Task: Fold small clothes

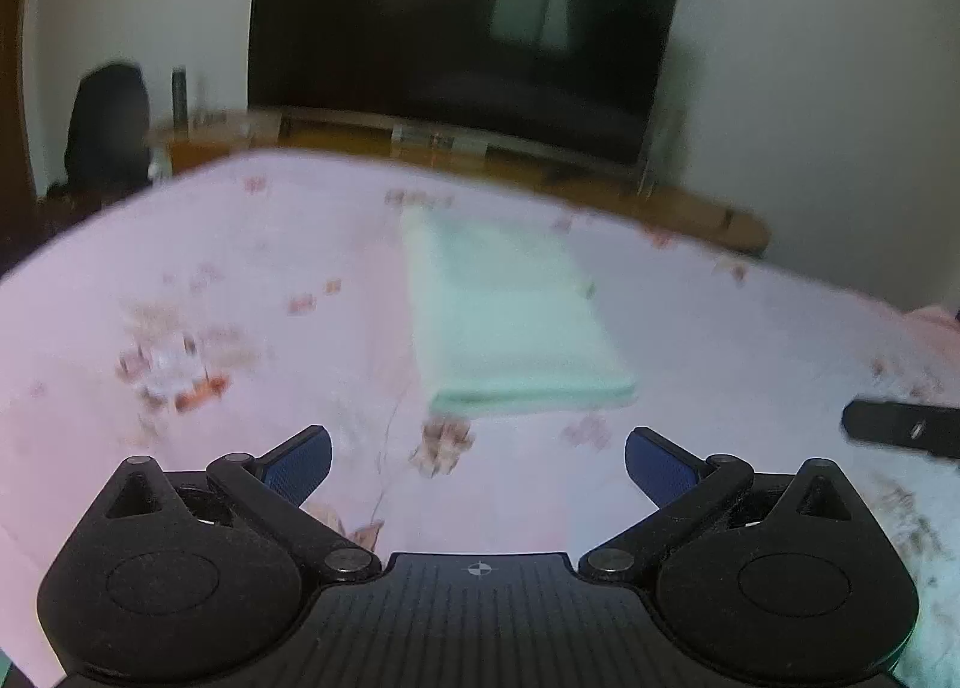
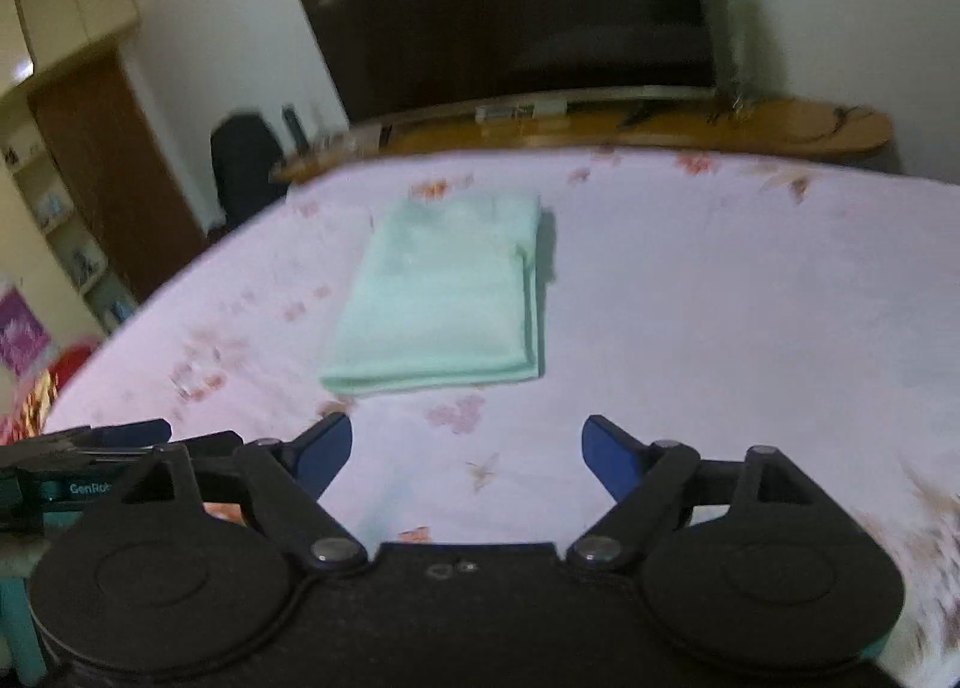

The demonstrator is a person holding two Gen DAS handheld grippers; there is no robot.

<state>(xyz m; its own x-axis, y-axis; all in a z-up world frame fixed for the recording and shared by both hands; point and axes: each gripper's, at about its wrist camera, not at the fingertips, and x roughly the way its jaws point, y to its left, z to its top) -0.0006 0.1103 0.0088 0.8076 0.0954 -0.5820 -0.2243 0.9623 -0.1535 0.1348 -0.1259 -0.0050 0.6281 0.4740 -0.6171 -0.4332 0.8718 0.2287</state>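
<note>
A mint-green garment (image 1: pixel 510 322) lies folded into a neat rectangle on the pink floral bedsheet (image 1: pixel 240 280). It also shows in the right wrist view (image 2: pixel 444 304). My left gripper (image 1: pixel 478 463) is open and empty, held back from the garment's near edge. My right gripper (image 2: pixel 466 451) is open and empty, also short of the near edge. The right gripper's tip (image 1: pixel 900 427) shows at the right edge of the left wrist view. The left gripper (image 2: pixel 90 466) shows at the left of the right wrist view.
A large dark TV (image 1: pixel 468 33) stands on a wooden console (image 2: pixel 630 129) beyond the bed's far edge. A black chair (image 1: pixel 108 129) stands at the far left. A wooden wardrobe and shelves (image 2: pixel 108 172) are on the left wall.
</note>
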